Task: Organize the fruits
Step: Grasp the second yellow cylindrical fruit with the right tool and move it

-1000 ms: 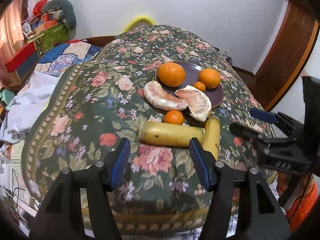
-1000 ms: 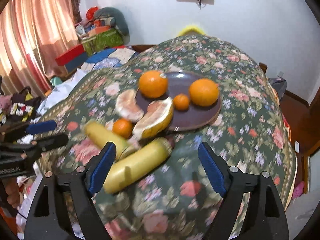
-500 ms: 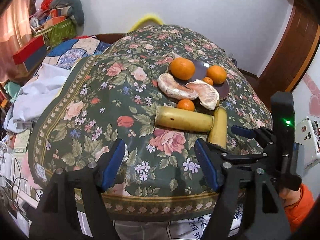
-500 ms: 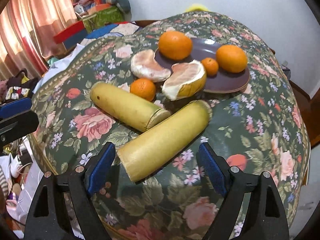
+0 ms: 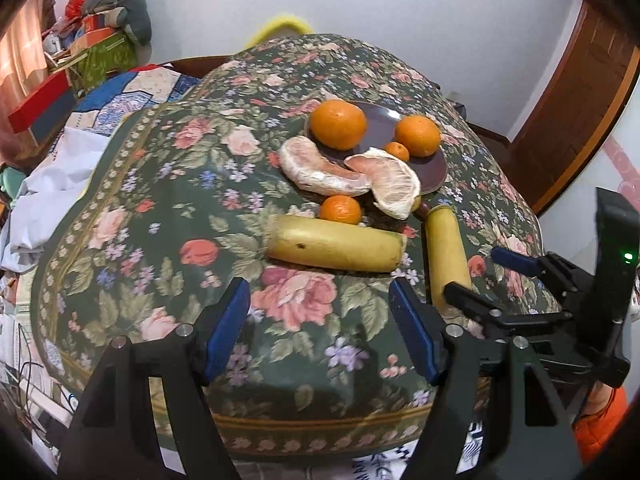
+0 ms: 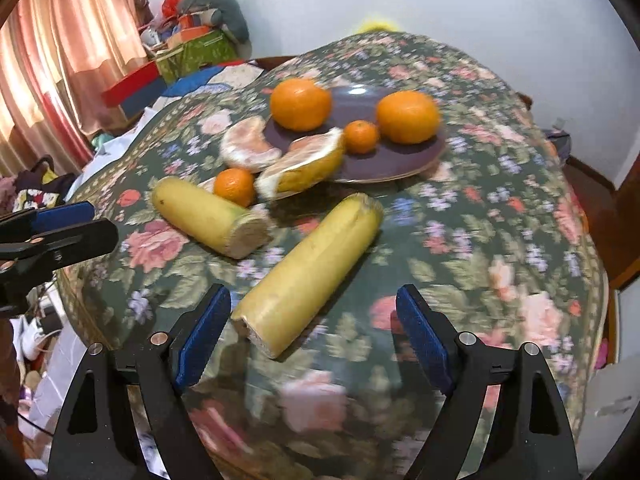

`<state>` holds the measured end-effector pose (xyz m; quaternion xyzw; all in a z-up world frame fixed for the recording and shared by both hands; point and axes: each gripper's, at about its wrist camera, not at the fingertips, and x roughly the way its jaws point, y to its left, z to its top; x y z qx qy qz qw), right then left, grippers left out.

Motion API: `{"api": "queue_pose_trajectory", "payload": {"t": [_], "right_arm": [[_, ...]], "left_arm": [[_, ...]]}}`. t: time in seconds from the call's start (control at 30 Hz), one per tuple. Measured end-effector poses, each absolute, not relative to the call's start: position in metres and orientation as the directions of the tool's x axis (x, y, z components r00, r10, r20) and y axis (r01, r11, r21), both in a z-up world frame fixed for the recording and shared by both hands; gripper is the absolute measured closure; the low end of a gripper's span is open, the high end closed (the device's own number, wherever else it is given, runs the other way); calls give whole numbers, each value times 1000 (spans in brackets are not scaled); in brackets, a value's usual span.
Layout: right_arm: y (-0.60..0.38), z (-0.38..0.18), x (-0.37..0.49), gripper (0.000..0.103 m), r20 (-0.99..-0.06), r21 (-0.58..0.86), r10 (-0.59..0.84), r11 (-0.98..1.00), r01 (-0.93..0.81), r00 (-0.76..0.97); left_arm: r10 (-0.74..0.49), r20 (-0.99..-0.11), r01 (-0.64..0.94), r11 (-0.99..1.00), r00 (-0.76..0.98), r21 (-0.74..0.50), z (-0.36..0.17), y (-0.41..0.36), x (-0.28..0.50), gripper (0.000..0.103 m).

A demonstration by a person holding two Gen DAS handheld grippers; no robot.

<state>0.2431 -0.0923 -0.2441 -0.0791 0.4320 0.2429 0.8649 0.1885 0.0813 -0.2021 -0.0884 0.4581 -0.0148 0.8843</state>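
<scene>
Two cut banana pieces lie on the floral cloth: one crosswise [image 5: 336,248] [image 6: 208,216], one lengthwise [image 5: 446,256] [image 6: 308,272]. Behind them a dark plate [image 5: 434,170] [image 6: 400,160] carries two big oranges [image 5: 338,124] [image 5: 418,136] and a small one [image 5: 398,151]. Two pomelo segments [image 5: 320,168] [image 5: 392,184] rest at its near rim, and another small orange [image 5: 340,209] sits on the cloth. My left gripper [image 5: 320,312] is open and empty, just short of the crosswise piece. My right gripper [image 6: 314,316] [image 5: 474,270] is open, with the lengthwise piece's near end between its fingers, untouched.
The table [image 5: 132,208] is domed with a floral cloth whose near edge hangs just below both grippers. Piled boxes and bedding [image 5: 92,56] stand beyond its left side, beside pink curtains [image 6: 48,60]. A wooden door [image 5: 580,100] is at the right. The left gripper [image 6: 96,222] shows at the right view's left edge.
The left jaws have widened and that gripper has drawn back from the crosswise banana piece. The right view has shifted around the lengthwise piece. The fruit lies as before.
</scene>
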Motion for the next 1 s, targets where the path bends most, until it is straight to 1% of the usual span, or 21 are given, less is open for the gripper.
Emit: {"api": "queue_pose_trajectory", "payload": {"t": [0.1,0.3,0.43,0.47,0.53,0.7,1.0], "right_arm": [[-107,-241,245,21,-776,29,311,886,-462,548],[-128,-240,256,22,-779,25,286,904,-427,558],[-130,-240,257,22,-775,46,305,901,-432,553],[-131,-240,258,22,-774,50,309,900,-433,552],[-131,-240,259,22,-772,51,312,899,-435,554],[-131,-240,262,22,-772,65,325,895,-441,547],[-121,-238,260,22,-772,110,363,885,-452,522]], "left_arm": [[-115,-816,-47,984,567,-171,-207,71,198,32],[-128,-835,-48,982,535,-181,-222,51,220,27],[-111,-850,-65,984,516,-168,-235,42,234,26],[-100,-855,-82,983,508,-164,-239,41,238,21],[-91,-860,-111,980,503,-168,-245,41,242,16],[-53,-859,-166,973,510,-159,-255,47,246,16],[-42,-848,-139,981,529,-135,-251,60,234,16]]}}
